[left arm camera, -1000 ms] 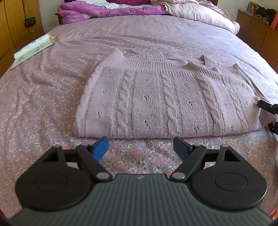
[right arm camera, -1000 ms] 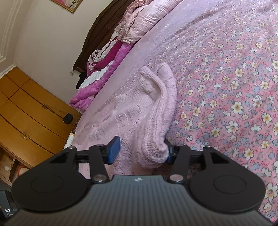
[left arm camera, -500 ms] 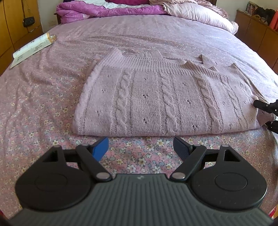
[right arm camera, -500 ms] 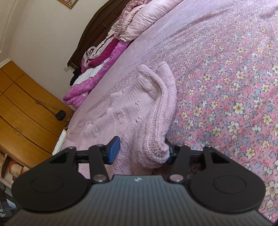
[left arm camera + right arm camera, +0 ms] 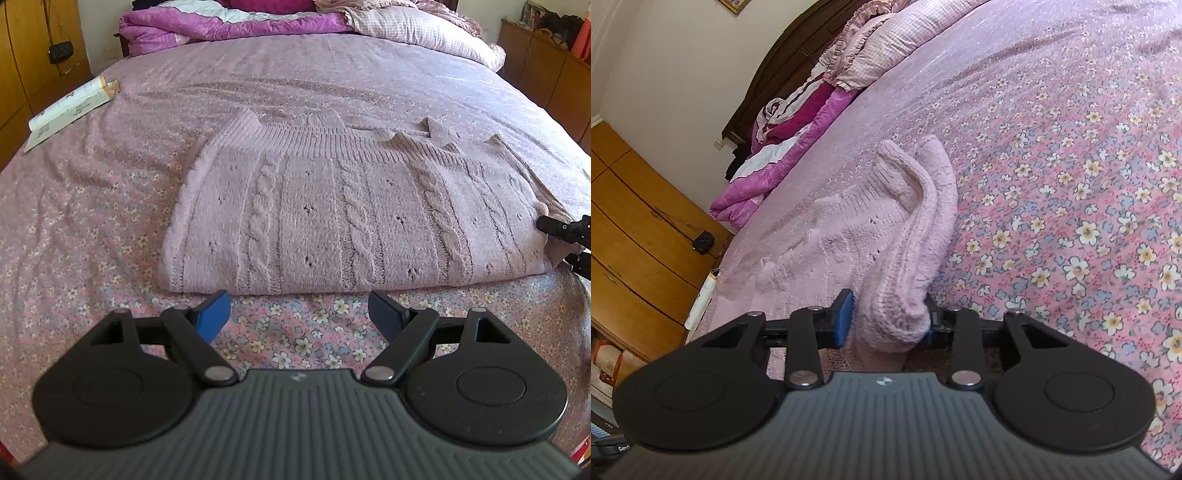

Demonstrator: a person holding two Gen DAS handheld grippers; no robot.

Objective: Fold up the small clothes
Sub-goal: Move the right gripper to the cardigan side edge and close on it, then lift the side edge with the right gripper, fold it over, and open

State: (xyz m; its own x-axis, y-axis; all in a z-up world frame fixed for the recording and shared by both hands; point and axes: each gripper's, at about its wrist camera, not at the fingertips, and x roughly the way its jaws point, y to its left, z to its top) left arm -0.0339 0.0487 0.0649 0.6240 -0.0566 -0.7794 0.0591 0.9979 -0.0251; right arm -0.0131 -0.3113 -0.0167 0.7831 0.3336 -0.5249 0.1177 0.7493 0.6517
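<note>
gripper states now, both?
Left gripper: open, empty, just short of the sweater.
Right gripper: jaws just closed on the sweater's edge.

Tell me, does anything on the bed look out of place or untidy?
Only small things. The pale pink cable-knit sweater lies folded, but its far edge is bumpy, with cloth poking up. An open white booklet lies near the bed's far left edge, apart from the folding. Nothing looks spilled or damaged.
</note>
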